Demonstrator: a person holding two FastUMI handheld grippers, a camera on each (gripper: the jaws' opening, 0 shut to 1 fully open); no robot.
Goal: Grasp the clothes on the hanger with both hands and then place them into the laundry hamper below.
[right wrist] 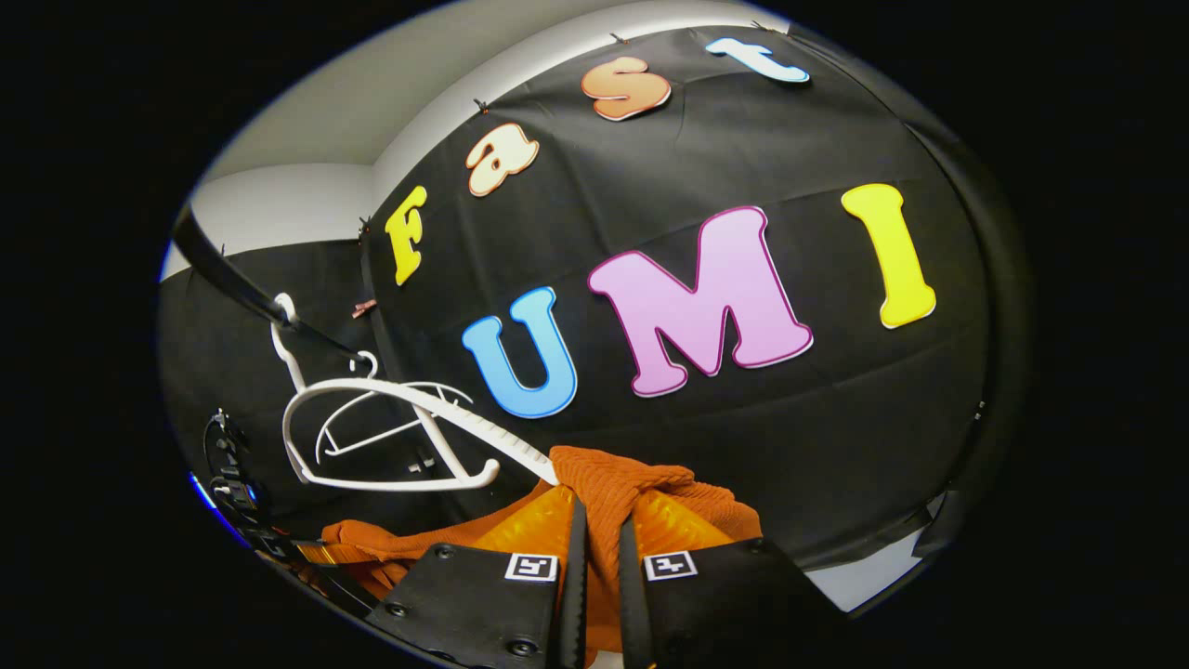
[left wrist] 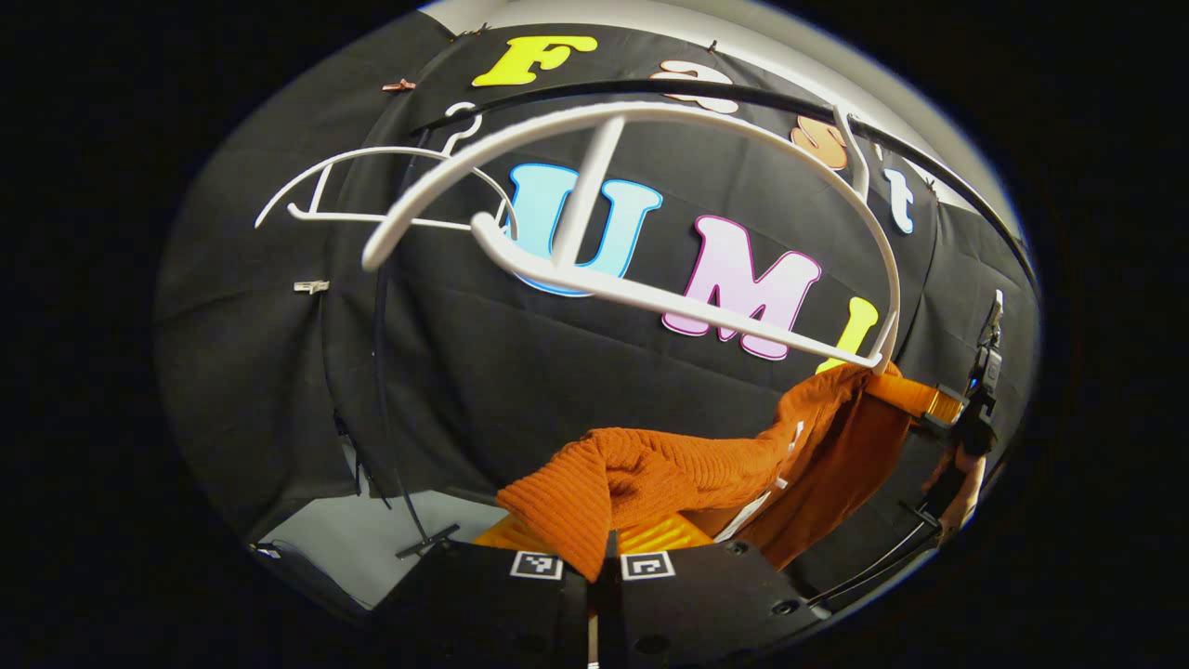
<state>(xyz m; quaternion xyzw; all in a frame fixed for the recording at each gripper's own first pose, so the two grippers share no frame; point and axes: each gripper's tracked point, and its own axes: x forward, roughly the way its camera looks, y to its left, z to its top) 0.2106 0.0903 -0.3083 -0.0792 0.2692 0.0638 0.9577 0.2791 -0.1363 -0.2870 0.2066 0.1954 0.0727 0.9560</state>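
The orange garment (left wrist: 650, 474), at lower centre below the white hanger (left wrist: 650, 214), is clamped by the left gripper (left wrist: 594, 557) and the right gripper (right wrist: 599, 548).

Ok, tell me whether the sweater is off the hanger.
Nearly off. The sweater hangs below the bare hanger, one end touching its tip; both grippers pinch it.

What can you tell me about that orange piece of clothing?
The orange garment looks like a ribbed knit sweater, soft and bunched, with a white tag hanging from it. The left gripper pinches one folded end; the right gripper pinches another part. Between them it sags. One corner still touches the tip of the white hanger, whose frame is otherwise bare.
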